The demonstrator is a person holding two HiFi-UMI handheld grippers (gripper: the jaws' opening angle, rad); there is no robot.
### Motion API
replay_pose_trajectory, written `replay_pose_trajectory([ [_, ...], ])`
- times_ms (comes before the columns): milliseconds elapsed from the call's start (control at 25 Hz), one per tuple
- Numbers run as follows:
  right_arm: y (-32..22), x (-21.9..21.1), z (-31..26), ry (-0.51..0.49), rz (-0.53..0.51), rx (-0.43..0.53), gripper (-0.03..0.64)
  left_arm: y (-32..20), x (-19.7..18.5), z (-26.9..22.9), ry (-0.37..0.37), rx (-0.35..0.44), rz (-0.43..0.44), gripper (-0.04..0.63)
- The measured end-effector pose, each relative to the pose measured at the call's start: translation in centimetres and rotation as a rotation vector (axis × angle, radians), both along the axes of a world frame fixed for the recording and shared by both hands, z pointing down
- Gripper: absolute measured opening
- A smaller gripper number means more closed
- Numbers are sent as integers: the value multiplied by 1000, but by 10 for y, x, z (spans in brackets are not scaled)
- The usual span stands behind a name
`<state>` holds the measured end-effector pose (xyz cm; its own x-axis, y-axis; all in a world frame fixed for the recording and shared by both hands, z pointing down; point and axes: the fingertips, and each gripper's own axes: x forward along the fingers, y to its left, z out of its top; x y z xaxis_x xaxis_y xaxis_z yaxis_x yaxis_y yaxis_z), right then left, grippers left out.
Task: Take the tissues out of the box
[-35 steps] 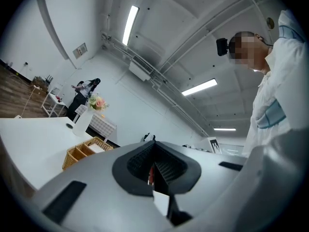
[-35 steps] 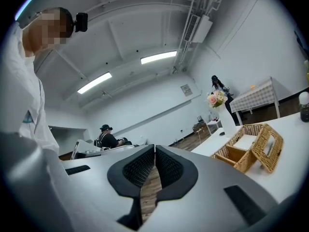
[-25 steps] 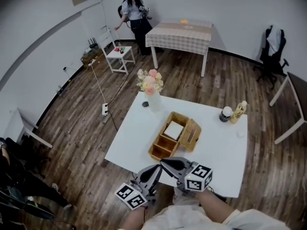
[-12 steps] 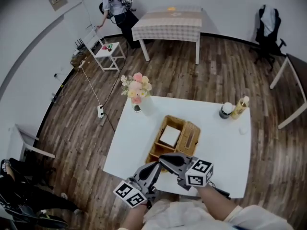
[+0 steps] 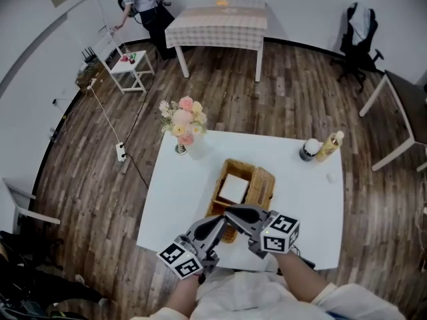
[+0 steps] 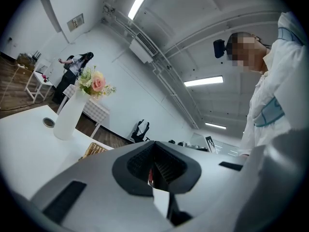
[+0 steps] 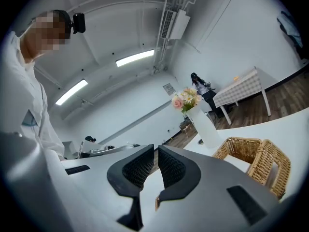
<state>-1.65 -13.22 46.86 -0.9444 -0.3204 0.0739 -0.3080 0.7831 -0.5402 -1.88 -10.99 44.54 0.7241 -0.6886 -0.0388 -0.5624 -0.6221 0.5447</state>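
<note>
A wicker basket with compartments sits mid-table, and a white stack of tissues lies in one of them. A wicker tissue box with a slot stands against the basket's right side. Both grippers hover side by side at the basket's near end. My left gripper has its jaws together with nothing between them. So does my right gripper. The right gripper view shows the basket and the tissue box just ahead, to the right of the right gripper. The left gripper sees only the basket's corner.
A white vase of flowers stands at the table's far left corner. A dark jar and a yellow bottle stand at the far right. Beyond are a chequered table, a person and a chair.
Both grippers have advanced together toward the basket, their tips now over its near end. The jaws stay shut throughout.
</note>
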Motion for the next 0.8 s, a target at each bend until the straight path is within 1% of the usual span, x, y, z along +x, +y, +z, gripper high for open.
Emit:
replay_pose_trajectory([
  [120, -7, -7, -3, 39, 14, 17, 34, -7, -8, -3, 22, 5, 37, 2],
  [320, -19, -20, -7, 63, 49, 25, 34, -20, -21, -5, 55, 18, 88, 2],
  [520, -34, -15, -4, 130, 125, 56, 34, -22, -24, -9, 54, 41, 158, 2],
  [640, -48, -4, 12, 219, 159, 62, 34, -20, -25, -6, 46, 40, 192, 2],
  [800, -58, 4, 33, 414, 136, 137, 34, -20, -37, -2, 46, 27, 189, 2],
])
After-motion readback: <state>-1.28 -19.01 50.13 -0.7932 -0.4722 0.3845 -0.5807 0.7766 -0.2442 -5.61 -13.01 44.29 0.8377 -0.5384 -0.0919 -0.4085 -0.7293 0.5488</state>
